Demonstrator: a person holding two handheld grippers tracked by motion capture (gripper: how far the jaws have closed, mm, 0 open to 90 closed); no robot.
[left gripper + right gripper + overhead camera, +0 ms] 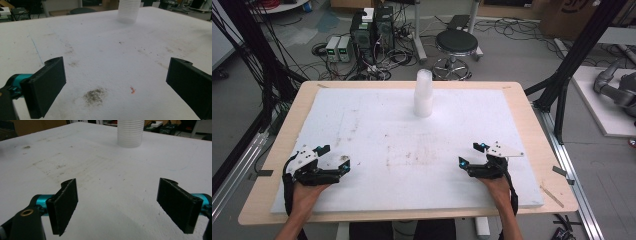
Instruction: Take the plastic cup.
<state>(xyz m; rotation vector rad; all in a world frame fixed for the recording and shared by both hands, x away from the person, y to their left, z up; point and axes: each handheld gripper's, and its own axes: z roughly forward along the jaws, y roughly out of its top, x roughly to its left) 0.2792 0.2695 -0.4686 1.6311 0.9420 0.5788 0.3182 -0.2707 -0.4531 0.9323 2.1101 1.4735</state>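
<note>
A tall stack of white ribbed cups stands upright near the far middle of the white foam board. My left gripper rests low at the board's near left, jaws wide apart with nothing between them. My right gripper sits at the near right, also open and empty. In the left gripper view the cup stack is far ahead, right of centre, beyond the left gripper. The right gripper view has the cup stack straight ahead past the right gripper. Both grippers are far from the cups.
The foam board lies on a wooden table and carries dirt smudges. Behind the table are a black stool, computer boxes and tangled cables. Black frame posts flank the table.
</note>
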